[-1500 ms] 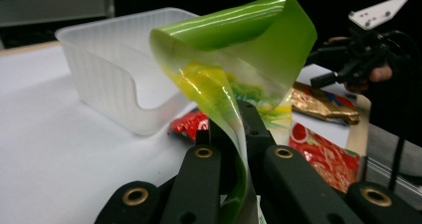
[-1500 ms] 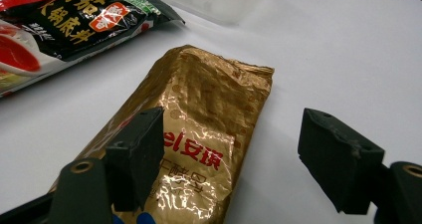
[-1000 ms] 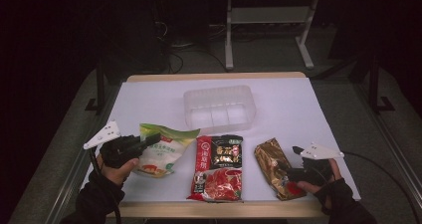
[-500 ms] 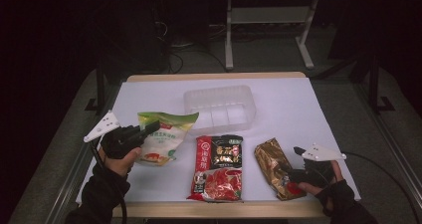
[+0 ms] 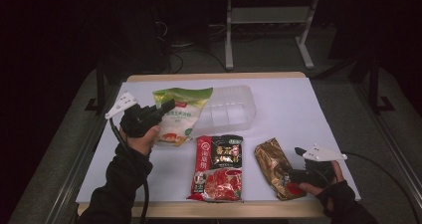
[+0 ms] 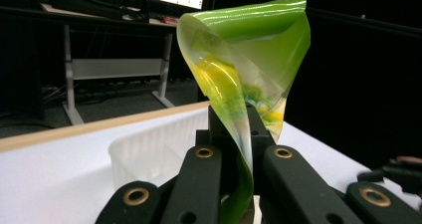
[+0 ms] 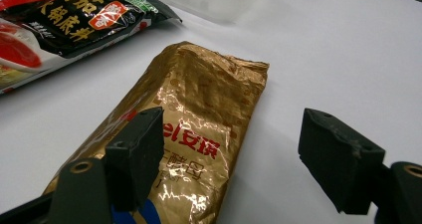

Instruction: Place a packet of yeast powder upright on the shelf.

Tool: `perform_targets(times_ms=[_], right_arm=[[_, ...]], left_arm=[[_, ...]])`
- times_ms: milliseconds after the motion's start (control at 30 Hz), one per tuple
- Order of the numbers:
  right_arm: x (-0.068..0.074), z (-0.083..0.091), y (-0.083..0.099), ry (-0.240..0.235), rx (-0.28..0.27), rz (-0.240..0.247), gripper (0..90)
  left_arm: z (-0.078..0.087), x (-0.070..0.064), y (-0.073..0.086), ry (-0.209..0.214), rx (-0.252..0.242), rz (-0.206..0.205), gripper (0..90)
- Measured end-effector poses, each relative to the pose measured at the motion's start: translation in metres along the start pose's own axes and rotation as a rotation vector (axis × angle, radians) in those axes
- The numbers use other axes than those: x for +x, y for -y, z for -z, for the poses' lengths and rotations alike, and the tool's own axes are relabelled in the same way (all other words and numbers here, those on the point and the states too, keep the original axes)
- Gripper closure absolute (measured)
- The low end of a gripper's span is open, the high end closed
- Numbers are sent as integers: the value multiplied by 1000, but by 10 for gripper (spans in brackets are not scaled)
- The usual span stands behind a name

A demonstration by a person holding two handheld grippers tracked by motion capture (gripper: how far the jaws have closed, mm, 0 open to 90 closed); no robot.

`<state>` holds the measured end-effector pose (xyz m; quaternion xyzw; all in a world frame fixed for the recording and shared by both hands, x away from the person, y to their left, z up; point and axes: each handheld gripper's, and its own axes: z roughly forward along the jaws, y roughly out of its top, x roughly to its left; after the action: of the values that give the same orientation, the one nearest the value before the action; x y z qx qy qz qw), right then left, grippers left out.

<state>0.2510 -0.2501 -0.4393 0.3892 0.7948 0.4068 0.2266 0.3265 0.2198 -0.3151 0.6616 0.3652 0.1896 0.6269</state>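
Glossy green packet (image 5: 180, 113) lifted higher, left claw (image 5: 166, 106) pinching

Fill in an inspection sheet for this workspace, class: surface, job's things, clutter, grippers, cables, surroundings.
Surface: white table, wooden edge.
Job's things: green packet lifted beside the clear plastic tray; gold packet and red-and-black packet lie flat.
Clutter: nothing seen.
Grippers: left hand-held gripper shut on the green packet's edge; right hand-held gripper open, jaws astride the gold packet's right edge.
Cables: one from each gripper, off the table's near edge.
Surroundings: dark room, desk frame behind.
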Motion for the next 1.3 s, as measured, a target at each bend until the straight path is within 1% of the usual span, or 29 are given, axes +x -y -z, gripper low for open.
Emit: perform_targets(times_ms=[67,133,267,333,400,467,500,567,633,667,733,767,800,867,900,967,1033,1067,1167,1233,1300], right_arm=[[0,0,1,0,2,1,252],[0,0,1,-8,0,0,252],[0,2,2,-7,1,1,252],[-1,2,2,-6,1,-1,252],[-1,2,3,-5,3,-5,252],[-1,2,3,-3,4,-2,253],[-1,2,4,-3,5,-2,253],[-1,2,4,-3,5,-3,253],[-1,2,4,-3,5,-3,254],[-1,2,4,-5,5,-4,254],[0,3,4,-3,4,-1,254],[-1,3,4,-3,4,-1,254],[-1,3,4,-2,5,-1,254],[-1,3,4,-2,3,0,254],[-1,3,4,-2,3,0,254],[-1,3,4,-2,2,2,254],[-1,3,4,-5,3,1,254],[0,3,4,-4,4,1,254],[0,3,4,-5,4,3,254],[0,3,4,-7,3,4,254],[0,4,5,-6,4,4,254]], left_arm=[[-9,2,-4,-7,-5,21,875],[-19,7,-6,-24,-6,57,876],[-37,11,-7,-54,-4,60,875],[-45,13,-6,-77,-4,61,876],[-53,16,-5,-75,-14,76,876],[-60,16,-6,-97,-16,81,876],[-63,16,-7,-98,-22,82,876],[-71,15,-9,-132,-28,73,876],[-78,16,-10,-153,-35,79,876],[-82,17,-11,-178,-34,78,876],[-89,19,-11,-193,-38,80,876],[-92,19,-11,-218,-37,68,876],[-94,20,-10,-233,-40,65,876],[-100,24,-8,-247,-49,86,876],[-103,26,-8,-266,-46,83,876],[-110,26,-7,-286,-51,78,875],[-114,26,-7,-298,-63,79,876],[-118,26,-7,-315,-66,63,876],[-125,28,-8,-337,-77,50,876],[-128,33,-8,-348,-82,61,876],[-131,34,-7,-345,-91,84,876]])
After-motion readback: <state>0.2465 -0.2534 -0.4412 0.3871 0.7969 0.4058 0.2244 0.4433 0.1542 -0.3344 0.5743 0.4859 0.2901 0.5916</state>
